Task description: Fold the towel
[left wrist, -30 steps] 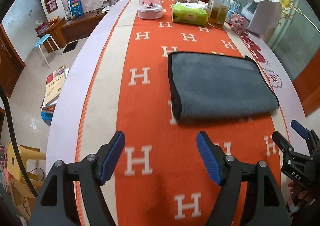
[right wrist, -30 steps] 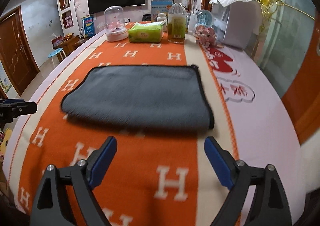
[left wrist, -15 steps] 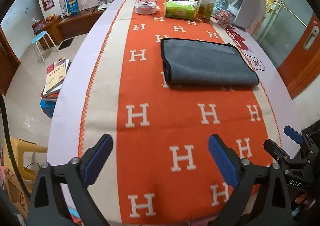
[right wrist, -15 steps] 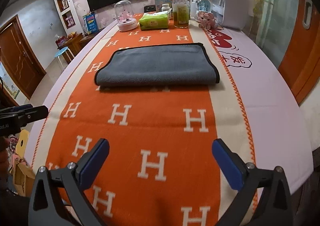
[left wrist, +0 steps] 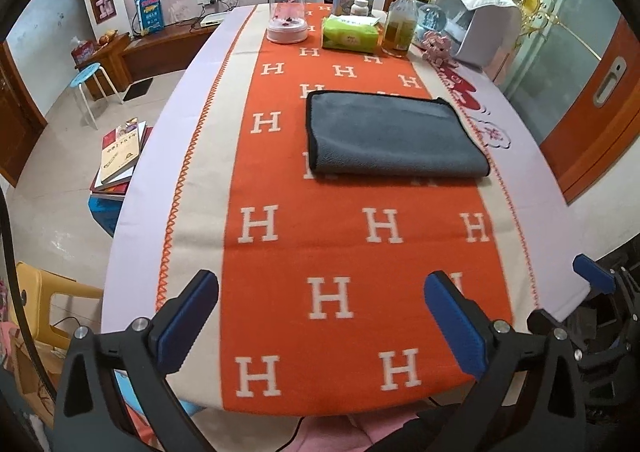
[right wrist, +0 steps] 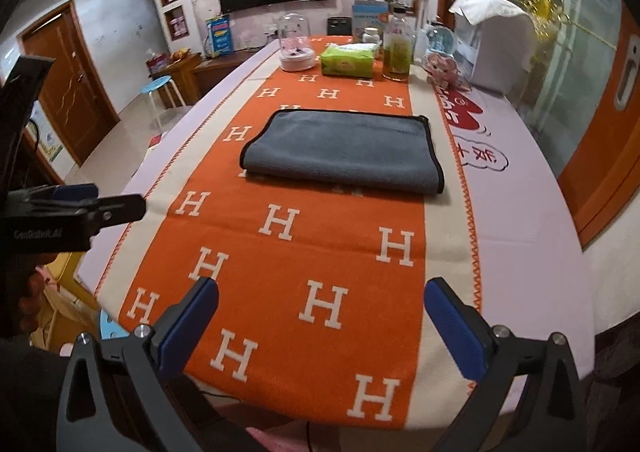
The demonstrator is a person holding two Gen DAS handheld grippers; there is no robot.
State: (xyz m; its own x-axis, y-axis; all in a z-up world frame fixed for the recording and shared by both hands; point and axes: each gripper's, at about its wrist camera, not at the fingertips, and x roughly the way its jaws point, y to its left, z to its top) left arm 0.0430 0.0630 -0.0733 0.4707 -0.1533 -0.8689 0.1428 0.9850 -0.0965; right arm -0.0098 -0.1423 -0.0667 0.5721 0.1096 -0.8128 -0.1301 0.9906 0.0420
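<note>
Living room behind, tabletop (left wrist: pixel 192 156) under an orange H-pattern runner (left wrist: pixel 344 252). We have the left tool (left wrist: pixel 322 304) and right tool (right wrist: pixel 322 306) both spread wide, gripping nothing, at the near edge. Grey towel (left wrist: pixel 392 136) lies folded flat on the runner, well ahead of both tools, near the tissue pack (left wrist: pixel 351 35) beyond it.

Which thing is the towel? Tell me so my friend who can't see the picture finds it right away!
Look at the long table covered by the orange cloth with white H letters. Halfway along it lies the grey towel, folded flat into a rectangle with a thin black edge. It lies alone, while the green tissue pack and glass dome stand at the far end.
</note>
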